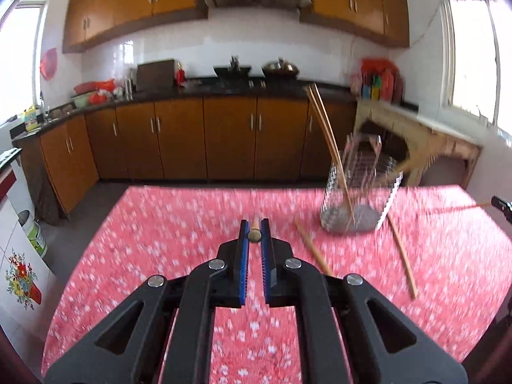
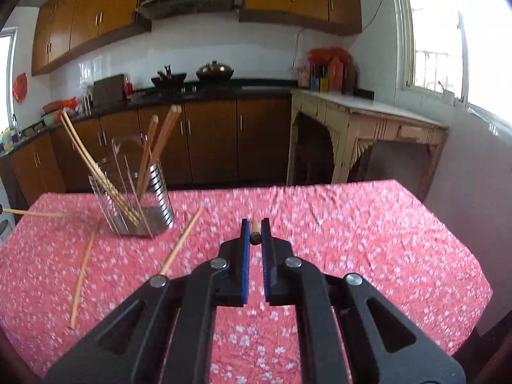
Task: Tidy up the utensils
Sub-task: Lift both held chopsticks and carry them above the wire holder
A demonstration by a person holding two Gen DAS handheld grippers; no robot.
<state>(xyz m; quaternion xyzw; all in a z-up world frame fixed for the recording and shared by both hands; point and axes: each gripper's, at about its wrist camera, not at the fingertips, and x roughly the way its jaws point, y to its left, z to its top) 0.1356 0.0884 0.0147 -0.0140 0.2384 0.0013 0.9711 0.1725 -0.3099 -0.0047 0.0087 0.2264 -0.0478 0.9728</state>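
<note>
The left tool (image 1: 254,231) is clamped on the butt end of a chopstick (image 1: 255,226) that points straight ahead over the red floral worktop (image 1: 160,224). The right tool (image 2: 255,229) likewise pinches a second chopstick (image 2: 255,224). The metal holder (image 2: 153,204) stands on the worktop with several chopsticks leaning inside; two loose chopsticks (image 2: 81,272) lie just beside it.

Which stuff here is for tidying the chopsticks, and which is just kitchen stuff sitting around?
For the job:
left tool, shut on one chopstick
right tool, shut on another chopstick
metal holder with chopsticks in it
two loose chopsticks on the tablecloth

Just lying about:
wok
cream side table
</note>
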